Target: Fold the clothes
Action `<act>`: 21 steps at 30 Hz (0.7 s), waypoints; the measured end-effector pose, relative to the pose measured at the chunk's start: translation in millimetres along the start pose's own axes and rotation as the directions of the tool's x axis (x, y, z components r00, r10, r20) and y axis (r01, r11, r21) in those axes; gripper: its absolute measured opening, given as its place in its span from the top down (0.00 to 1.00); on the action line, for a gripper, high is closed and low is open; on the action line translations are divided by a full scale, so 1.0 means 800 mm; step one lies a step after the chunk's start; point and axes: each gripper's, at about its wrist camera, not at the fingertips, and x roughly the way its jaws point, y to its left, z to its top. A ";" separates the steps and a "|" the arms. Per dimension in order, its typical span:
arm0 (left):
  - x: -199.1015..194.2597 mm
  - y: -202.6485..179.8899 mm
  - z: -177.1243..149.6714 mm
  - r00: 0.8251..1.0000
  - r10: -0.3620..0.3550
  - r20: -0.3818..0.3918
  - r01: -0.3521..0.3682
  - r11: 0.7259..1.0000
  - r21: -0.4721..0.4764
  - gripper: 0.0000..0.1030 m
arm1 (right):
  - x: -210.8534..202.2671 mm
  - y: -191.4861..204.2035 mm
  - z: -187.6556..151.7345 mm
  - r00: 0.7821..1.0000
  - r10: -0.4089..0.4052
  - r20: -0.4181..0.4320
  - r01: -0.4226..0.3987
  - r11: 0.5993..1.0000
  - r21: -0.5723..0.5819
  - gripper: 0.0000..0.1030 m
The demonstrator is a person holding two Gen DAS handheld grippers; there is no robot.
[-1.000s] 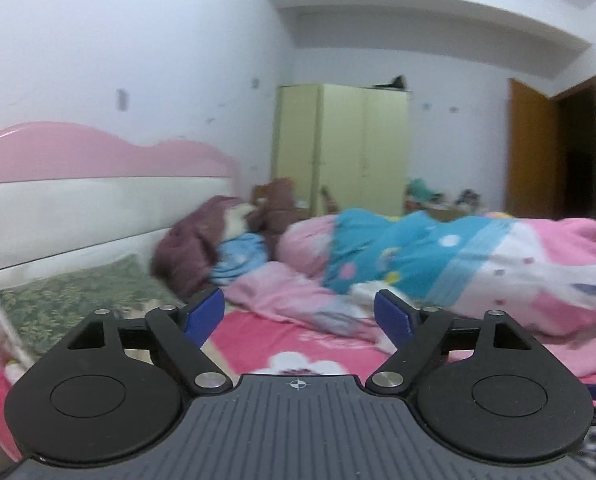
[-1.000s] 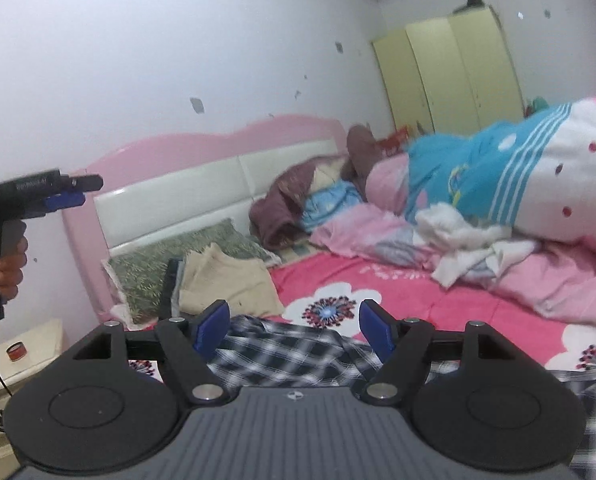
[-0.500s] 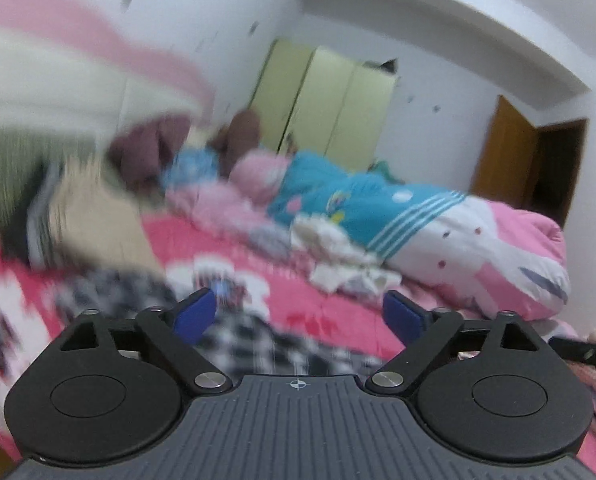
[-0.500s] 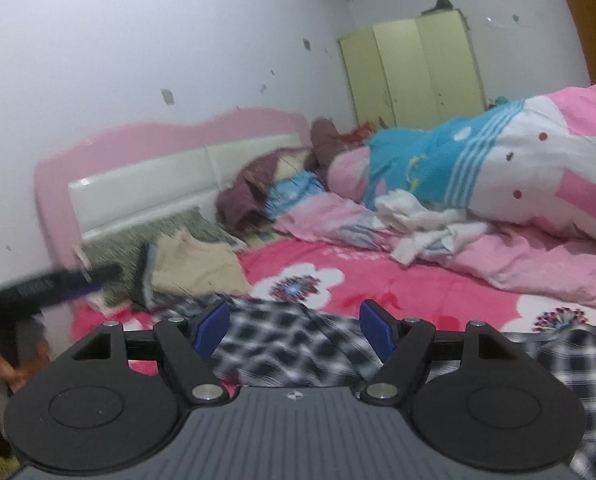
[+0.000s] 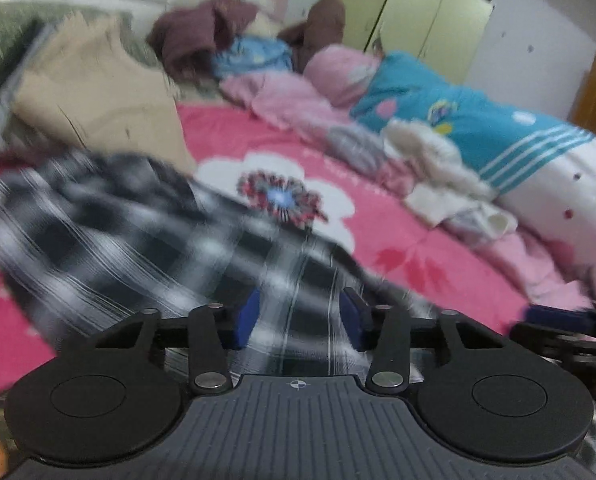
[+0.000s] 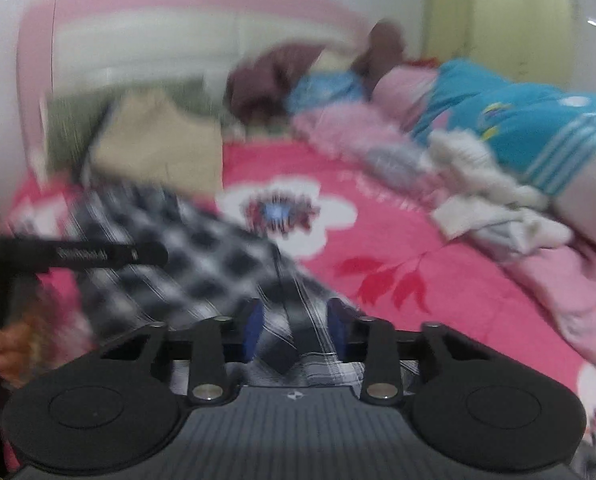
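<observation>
Presently, we find the shirt (image 5: 110,232), a black-and-white check, spread on the pink sheet (image 5: 398,240) at the near edge of the bed, with its far end touching a tan folded garment (image 5: 94,92) by the headboard. Both views are blurred by motion, so fine detail of the cloth is not legible.

We note the left gripper (image 5: 298,316) low over the shirt, its blue pads (image 5: 248,318) apart with checked fabric showing in the gap; the jaws stand open and we cannot tell whether either pad touches the cloth. The right gripper (image 6: 294,330) is likewise low over the shirt (image 6: 186,264), jaws apart, with a raised ridge of fabric running up between the pads (image 6: 252,330). The gap there is narrower than on the left, but the pads are not closed on the fold.

In the right wrist view we see the left tool as a dark bar at the left edge, held by a hand (image 6: 6,344). In the left wrist view the right tool shows at the right edge.

Beyond the shirt we record a white flower print (image 5: 278,196) on the sheet, a crumpled white garment (image 5: 442,176) near the rolled blue-and-pink quilt (image 5: 478,128), and a yellow wardrobe (image 5: 418,12) against the far wall.
</observation>
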 end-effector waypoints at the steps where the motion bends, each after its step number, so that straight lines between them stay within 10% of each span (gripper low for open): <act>1: 0.008 -0.002 -0.006 1.000 -0.002 -0.006 0.002 1.000 0.011 0.61 | 0.020 0.003 -0.002 1.000 -0.008 -0.022 0.007 0.999 -0.038 0.70; 9: 0.044 -0.030 -0.032 0.999 0.016 -0.051 -0.009 0.993 0.122 0.61 | 0.073 0.004 -0.014 0.996 -0.061 -0.059 0.052 0.988 -0.145 0.70; 13: 0.050 -0.035 -0.046 0.998 0.050 -0.033 -0.045 0.988 0.150 0.61 | 0.089 0.002 -0.019 0.994 -0.086 -0.062 0.074 0.981 -0.177 0.97; 21: 0.054 -0.036 -0.045 0.998 0.059 -0.026 -0.054 0.987 0.148 0.61 | 0.099 -0.031 -0.001 0.995 -0.095 -0.043 0.090 0.992 -0.093 0.99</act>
